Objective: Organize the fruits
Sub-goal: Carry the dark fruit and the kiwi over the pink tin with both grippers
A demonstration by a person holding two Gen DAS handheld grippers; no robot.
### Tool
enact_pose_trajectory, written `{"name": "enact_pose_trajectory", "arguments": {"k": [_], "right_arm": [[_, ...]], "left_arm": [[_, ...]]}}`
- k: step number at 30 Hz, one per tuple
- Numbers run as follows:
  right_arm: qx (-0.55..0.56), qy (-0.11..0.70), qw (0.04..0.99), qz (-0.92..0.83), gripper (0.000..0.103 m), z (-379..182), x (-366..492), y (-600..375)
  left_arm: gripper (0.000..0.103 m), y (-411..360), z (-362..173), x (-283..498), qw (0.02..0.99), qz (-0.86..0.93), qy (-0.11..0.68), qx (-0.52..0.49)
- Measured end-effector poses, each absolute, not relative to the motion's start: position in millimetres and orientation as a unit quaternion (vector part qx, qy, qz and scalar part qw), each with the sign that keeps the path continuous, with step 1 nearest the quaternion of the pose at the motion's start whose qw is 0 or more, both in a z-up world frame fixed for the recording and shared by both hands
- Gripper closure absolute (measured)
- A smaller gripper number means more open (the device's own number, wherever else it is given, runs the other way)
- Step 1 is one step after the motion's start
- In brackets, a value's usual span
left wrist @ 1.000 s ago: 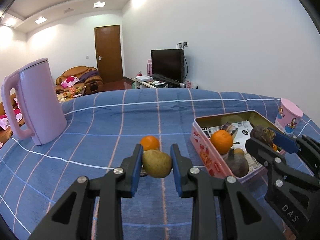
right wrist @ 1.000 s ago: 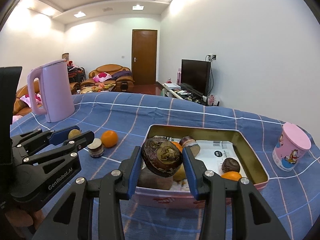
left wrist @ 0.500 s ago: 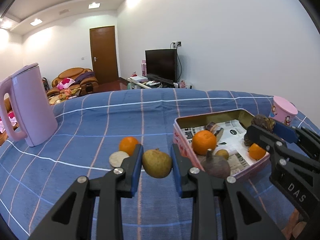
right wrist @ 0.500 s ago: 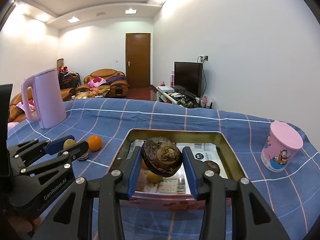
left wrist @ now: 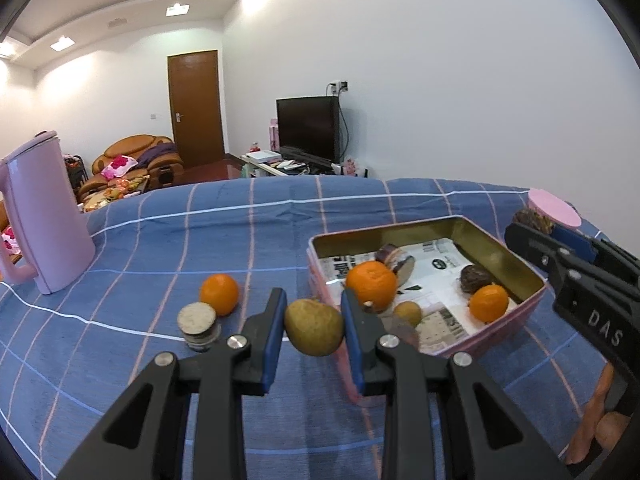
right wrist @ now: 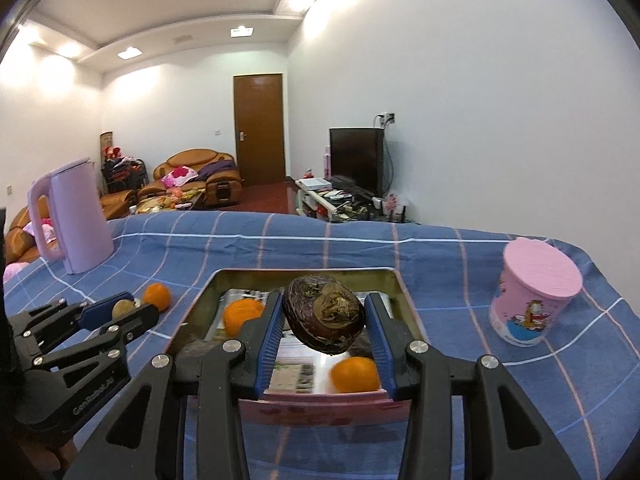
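Open cloth around tin [left wrist: 432, 226], kettle [left wrist: 44, 216] far left, cup [right wrist: 534, 292] right, tin crowded

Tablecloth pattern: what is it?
Blue tablecloth with a grid of thin white and pink lines, clearest in the left wrist view.

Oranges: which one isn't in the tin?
The orange on the blue cloth, beside the small jar. The other two lie inside the tin.
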State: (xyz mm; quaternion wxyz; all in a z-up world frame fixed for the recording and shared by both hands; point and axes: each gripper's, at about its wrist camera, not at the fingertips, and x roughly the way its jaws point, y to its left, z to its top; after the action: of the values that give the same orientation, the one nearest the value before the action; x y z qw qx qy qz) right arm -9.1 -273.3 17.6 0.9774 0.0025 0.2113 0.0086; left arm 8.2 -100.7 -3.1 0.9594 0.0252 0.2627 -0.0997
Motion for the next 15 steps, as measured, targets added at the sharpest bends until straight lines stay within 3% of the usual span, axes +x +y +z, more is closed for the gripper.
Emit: {"name": "enact_pose_trajectory", "arguments": {"k": [15], "right_arm": [[0.014, 0.203, 0.978, -0.052, 0.06, 21.9, -2.2, -319.2]], "left_arm": [[0.073, -162.0, 6.4, 15.9, 0.956, -0.146, 0.251, 0.046]]}}
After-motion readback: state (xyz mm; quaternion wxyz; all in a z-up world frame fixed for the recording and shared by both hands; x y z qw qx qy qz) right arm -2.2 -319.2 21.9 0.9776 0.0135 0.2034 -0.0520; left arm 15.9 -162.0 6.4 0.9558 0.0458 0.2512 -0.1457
